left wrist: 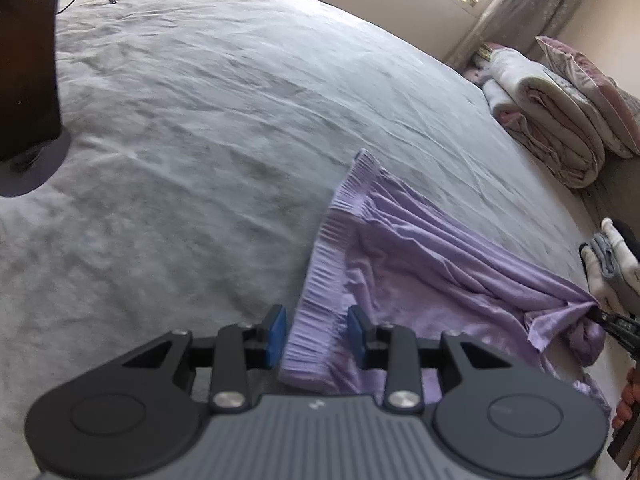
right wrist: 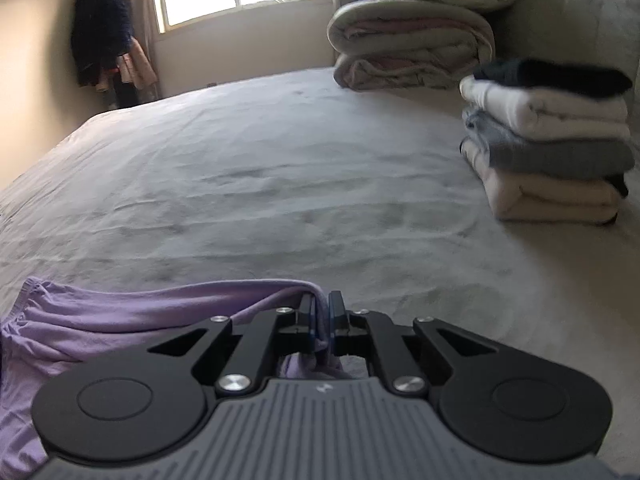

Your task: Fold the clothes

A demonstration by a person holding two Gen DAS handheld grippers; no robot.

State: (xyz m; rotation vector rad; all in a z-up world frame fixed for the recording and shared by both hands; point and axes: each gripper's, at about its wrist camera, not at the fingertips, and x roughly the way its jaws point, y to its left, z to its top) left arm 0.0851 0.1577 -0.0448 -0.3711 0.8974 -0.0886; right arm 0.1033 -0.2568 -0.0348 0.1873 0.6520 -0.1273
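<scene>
Now R tongs [right wrist: 322,312] pinch purple shorts [left wrist: 400,264] hem; L tongs [left wrist: 316,328] open, straddling waistband on bed [left wrist: 200,120].

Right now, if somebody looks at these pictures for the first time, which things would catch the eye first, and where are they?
First the lilac garment, crumpled on the grey bedsheet. The right gripper is pinched shut on a bunch of its cloth, while the left gripper has the ribbed waistband between its open blue pads. Next, the stack of folded clothes farther back on the right of the bed, with folded quilts behind it near the window.
</scene>
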